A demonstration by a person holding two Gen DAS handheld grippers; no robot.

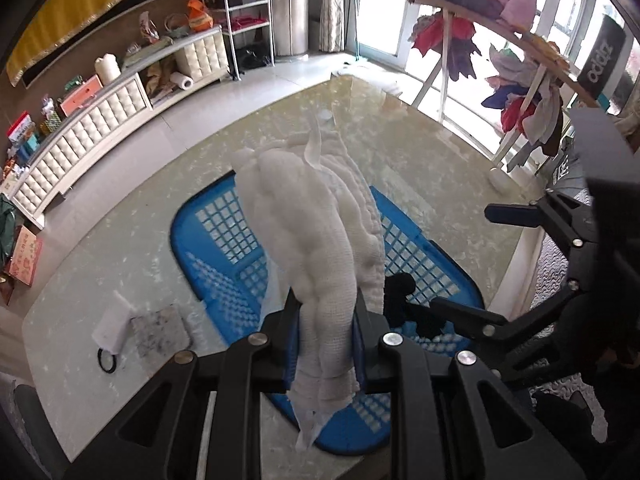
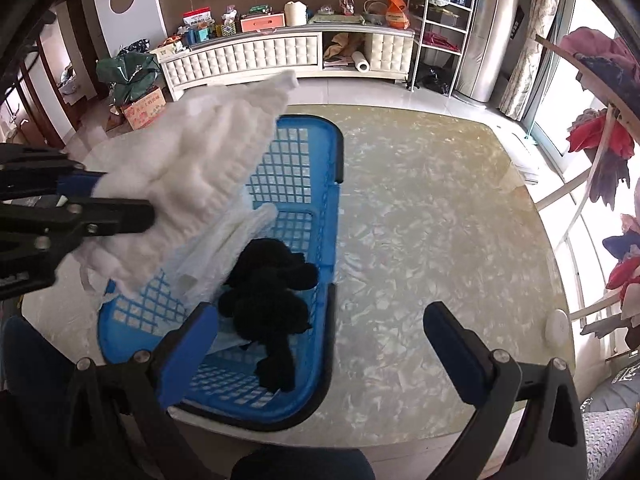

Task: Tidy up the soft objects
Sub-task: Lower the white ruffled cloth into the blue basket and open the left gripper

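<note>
My left gripper [image 1: 326, 320] is shut on a white knitted cloth [image 1: 320, 224] and holds it above a blue plastic basket [image 1: 216, 248]. In the right wrist view the same cloth [image 2: 192, 164] hangs over the basket's left side [image 2: 334, 216], with the left gripper [image 2: 120, 204] at the left edge. A black fluffy soft object [image 2: 268, 296] lies in the basket beside a pale folded cloth [image 2: 224, 240]. My right gripper [image 2: 320, 336] is open and empty, low over the basket's near right edge; it also shows at the right of the left wrist view [image 1: 472, 264].
The basket stands on a marbled table [image 2: 432, 240]. A white box [image 1: 110, 326], a speckled tile [image 1: 160, 330] and a black ring [image 1: 107, 361] lie at the table's left. A white round disc [image 2: 558, 326] sits at its right edge. A clothes rack [image 1: 500, 40] stands beyond.
</note>
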